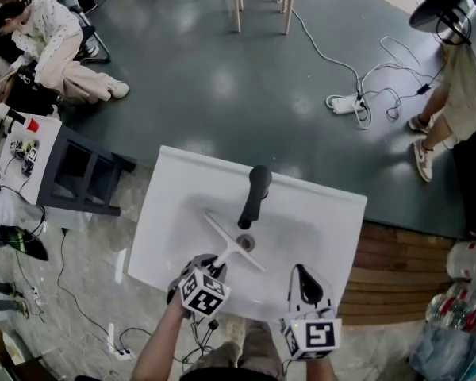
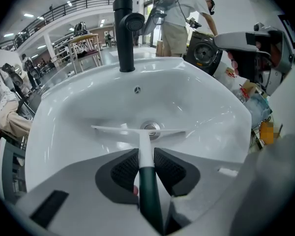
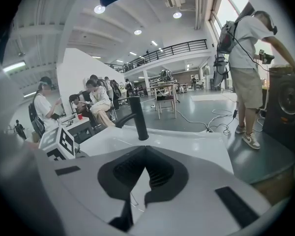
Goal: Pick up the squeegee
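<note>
Squeegee (image 1: 232, 248) – a thin white blade on a white neck that runs into a dark green handle – lies in the bowl of the white sink (image 1: 325, 213). In the head view its blade runs from 10 to 4 o'clock and its handle points toward 7 o'clock. The left gripper (image 1: 210, 267) comes in from 7 o'clock and has its ribbed pads clamped on the neck, where white meets green. The right gripper (image 1: 305, 280) hangs over the sink's rim at 5 o'clock, its tips together on nothing. Each gripper's cube carries black-and-white square markers.

A black faucet (image 1: 255, 195) stands at the bowl's 12 o'clock, its spout reaching toward the blade. The drain (image 2: 151, 128) sits just beyond the blade's middle. On the floor – well apart – a white power strip (image 1: 345, 103) lies at 1 o'clock.
</note>
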The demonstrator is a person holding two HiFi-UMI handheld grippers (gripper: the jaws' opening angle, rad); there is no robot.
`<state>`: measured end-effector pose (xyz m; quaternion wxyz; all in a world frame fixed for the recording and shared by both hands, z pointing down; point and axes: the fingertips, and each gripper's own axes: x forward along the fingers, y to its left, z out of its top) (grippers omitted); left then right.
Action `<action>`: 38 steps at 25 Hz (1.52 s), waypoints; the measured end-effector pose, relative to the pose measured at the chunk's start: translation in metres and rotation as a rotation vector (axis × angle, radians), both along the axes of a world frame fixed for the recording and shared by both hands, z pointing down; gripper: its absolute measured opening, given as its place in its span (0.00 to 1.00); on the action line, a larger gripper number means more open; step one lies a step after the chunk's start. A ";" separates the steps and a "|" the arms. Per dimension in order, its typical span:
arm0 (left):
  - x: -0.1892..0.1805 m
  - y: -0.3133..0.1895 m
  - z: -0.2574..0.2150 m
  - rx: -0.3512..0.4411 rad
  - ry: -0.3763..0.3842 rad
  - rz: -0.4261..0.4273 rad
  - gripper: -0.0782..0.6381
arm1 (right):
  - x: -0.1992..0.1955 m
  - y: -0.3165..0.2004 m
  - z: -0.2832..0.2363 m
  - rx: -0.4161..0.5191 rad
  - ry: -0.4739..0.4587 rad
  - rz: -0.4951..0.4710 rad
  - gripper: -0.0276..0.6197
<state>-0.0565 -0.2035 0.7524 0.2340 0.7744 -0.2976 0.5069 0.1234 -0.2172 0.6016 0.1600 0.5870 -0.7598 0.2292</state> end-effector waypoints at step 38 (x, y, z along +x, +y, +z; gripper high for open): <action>-0.030 0.001 -0.134 0.303 0.153 -0.215 0.24 | -0.021 0.036 -0.092 0.158 0.039 -0.032 0.04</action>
